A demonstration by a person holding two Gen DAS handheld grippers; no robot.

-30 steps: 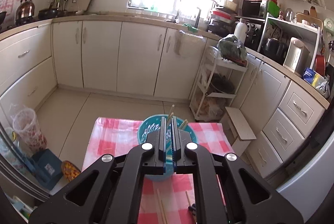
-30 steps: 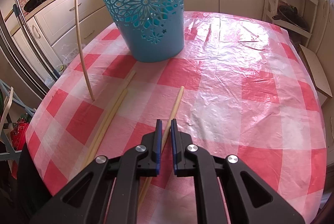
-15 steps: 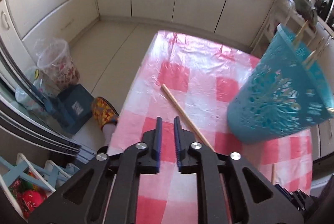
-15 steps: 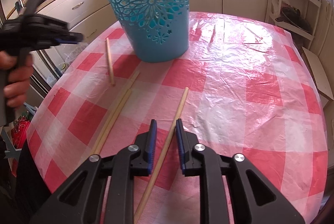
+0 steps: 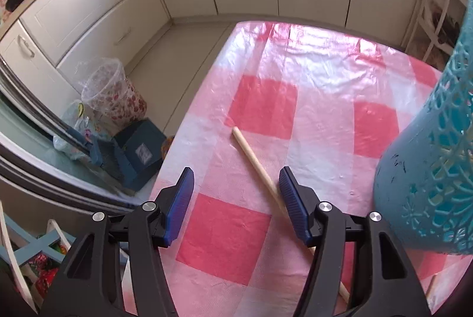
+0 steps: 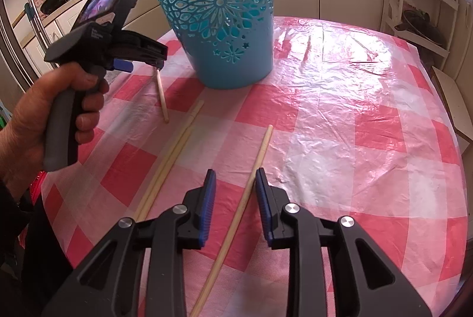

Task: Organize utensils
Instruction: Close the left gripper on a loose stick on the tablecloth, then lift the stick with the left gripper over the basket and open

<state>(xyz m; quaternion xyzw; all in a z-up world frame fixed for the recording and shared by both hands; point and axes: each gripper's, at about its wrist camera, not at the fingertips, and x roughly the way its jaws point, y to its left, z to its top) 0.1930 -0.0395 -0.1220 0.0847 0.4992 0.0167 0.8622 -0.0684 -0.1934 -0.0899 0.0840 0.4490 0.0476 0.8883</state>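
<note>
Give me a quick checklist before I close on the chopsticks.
1. Right gripper astride its chopstick: ok. The stick lies between the fingers, which have just been opening and do not press on it.
2. Left gripper centred on its chopstick: not ok. The fingers have just been opening, but the stick runs close beside the right-hand finger and passes behind it.
3. Bin upright and within view: ok.
4. Bin clear of the left gripper: ok, though close on its right.
5. Other sticks out of the way: ok. The pair lies left of the right gripper.
6. Room in the bin: cannot tell.
</note>
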